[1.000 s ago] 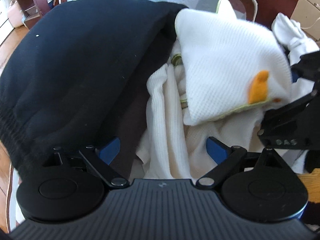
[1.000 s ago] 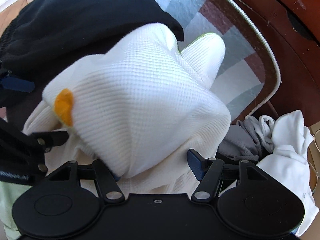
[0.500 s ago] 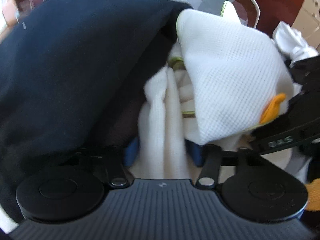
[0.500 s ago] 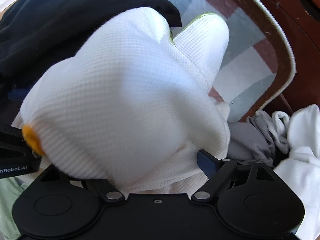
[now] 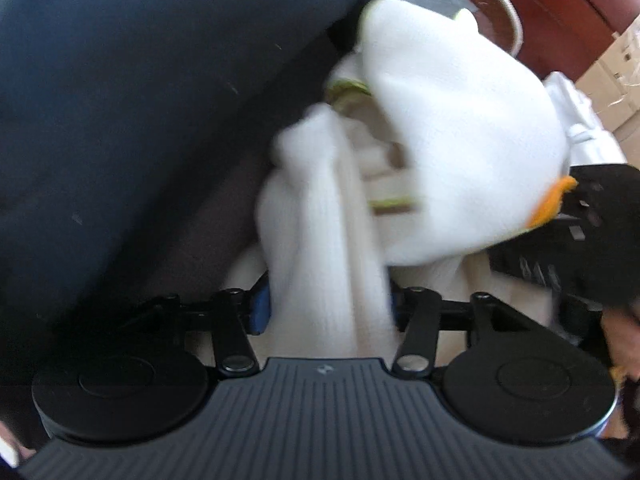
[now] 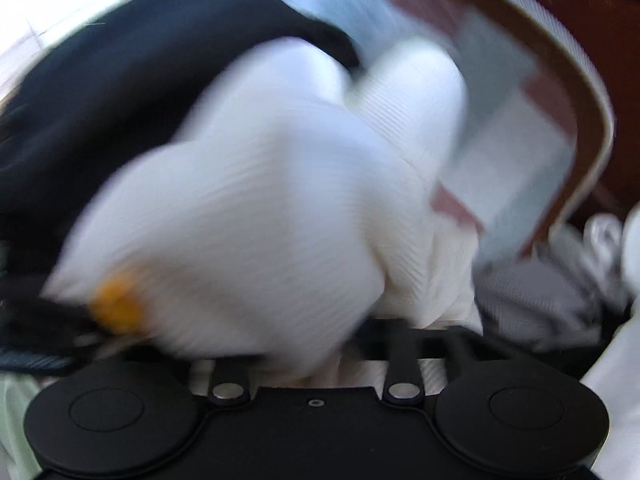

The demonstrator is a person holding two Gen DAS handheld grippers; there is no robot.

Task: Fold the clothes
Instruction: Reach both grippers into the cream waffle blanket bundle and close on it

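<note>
Lying on checked cloth [image 6: 516, 152]: white garment [image 6: 248, 216], black garment [image 5: 140, 100].

No text, label or number could be read: pale marks on the right gripper [image 5: 560, 248], seen at the right of the left wrist view, were too blurred to make out.

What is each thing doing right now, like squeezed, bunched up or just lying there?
Left gripper: jaws just closed, shut on the white garment.
Right gripper: jaws just closed, shut on the white garment, fingertips hidden under cloth.
White garment: bunched, unfolded, pinched at two places.
Black garment: lying spread, not held.
Grey cloth: crumpled, untouched.
</note>
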